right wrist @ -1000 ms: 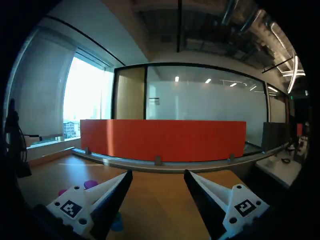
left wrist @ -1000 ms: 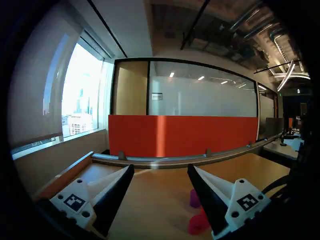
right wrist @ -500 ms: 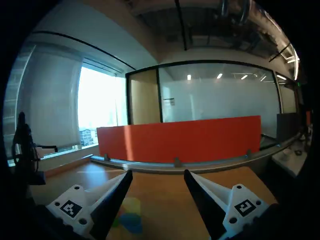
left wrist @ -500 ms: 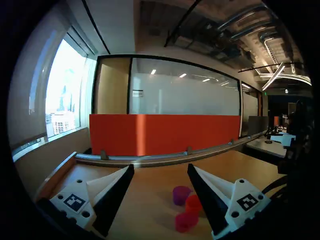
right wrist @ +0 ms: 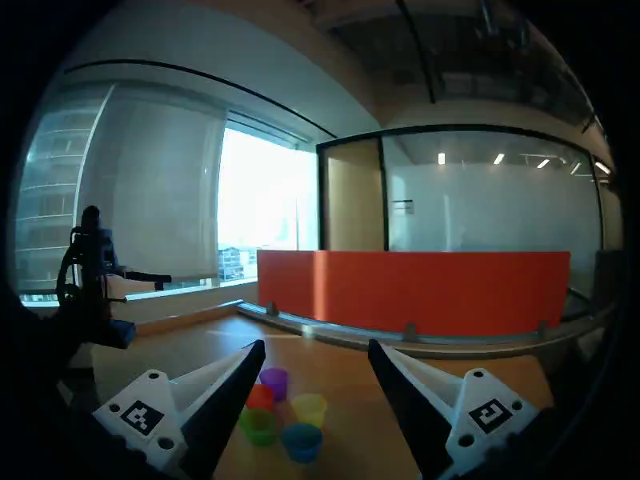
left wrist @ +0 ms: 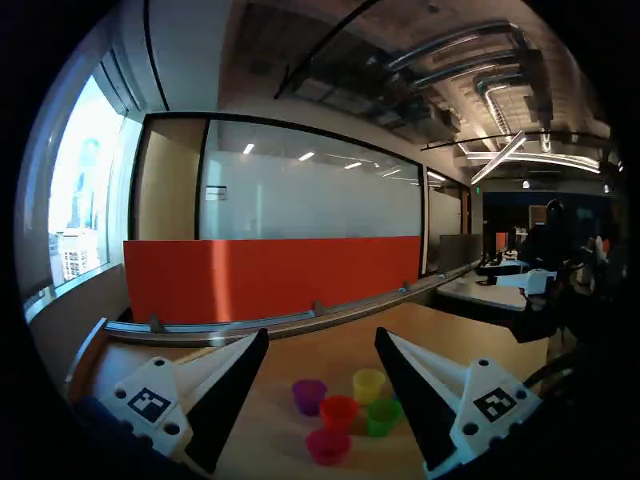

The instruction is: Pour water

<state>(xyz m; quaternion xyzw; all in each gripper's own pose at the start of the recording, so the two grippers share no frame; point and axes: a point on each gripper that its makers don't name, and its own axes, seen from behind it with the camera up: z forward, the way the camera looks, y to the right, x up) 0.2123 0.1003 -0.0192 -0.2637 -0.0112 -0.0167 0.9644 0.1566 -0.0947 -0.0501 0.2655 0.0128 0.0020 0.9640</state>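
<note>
Your left gripper point(left wrist: 320, 333) camera sits low over the table point(left wrist: 344, 340), facing the orange partition point(left wrist: 272, 276) almost squarely, with the window point(left wrist: 76, 216) at 9 o'clock. Your right gripper point(right wrist: 314, 344) camera angles more toward the window point(right wrist: 264, 200), which sits at 11 o'clock, with the partition point(right wrist: 416, 292) at 3. Both views share the cups point(left wrist: 338, 412) point(right wrist: 309, 410), close at 6 o'clock, as well as the partition, window and tabletop.

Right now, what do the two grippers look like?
The left gripper and right gripper look alike: two wedge-shaped fingers tapering to points, white shells with black inner faces. Each finger base carries a square black-and-white marker and small screw holes.
</note>
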